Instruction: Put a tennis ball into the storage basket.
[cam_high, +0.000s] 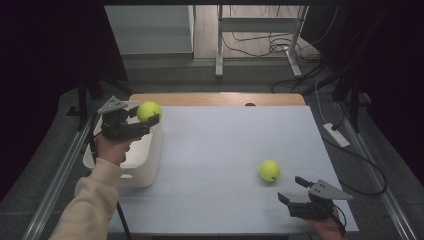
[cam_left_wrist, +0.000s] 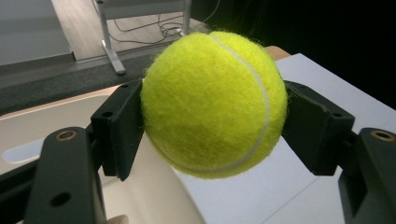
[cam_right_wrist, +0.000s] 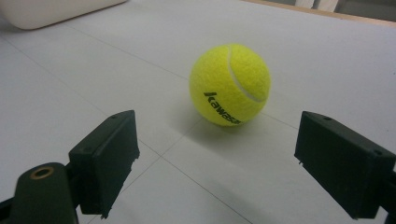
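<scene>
- The left hand-held gripper (cam_high: 151, 119) is clamped on a tennis ball (cam_high: 148, 110); in the left gripper view both pads press the held ball (cam_left_wrist: 214, 103) from either side.
- That ball hangs above the far rim of the white bin (cam_high: 150, 165), near the edge that faces the surface (cam_high: 225, 145), not yet inside.
- By the look of it, the job is putting balls into the bin: this one is lifted and carried, with the drop still to come.
- A second ball (cam_high: 269, 170) lies on the surface, well apart from the bin.
- The right hand-held gripper (cam_high: 293, 189) sits near it with jaws wide apart and nothing between them; the right gripper view shows the ball (cam_right_wrist: 230, 84) just ahead of the jaws, untouched.
- Left to do, as I judge it: release the first ball into the bin, then grasp, carry and drop the second.
- I cannot tell whether the bin holds anything already.
</scene>
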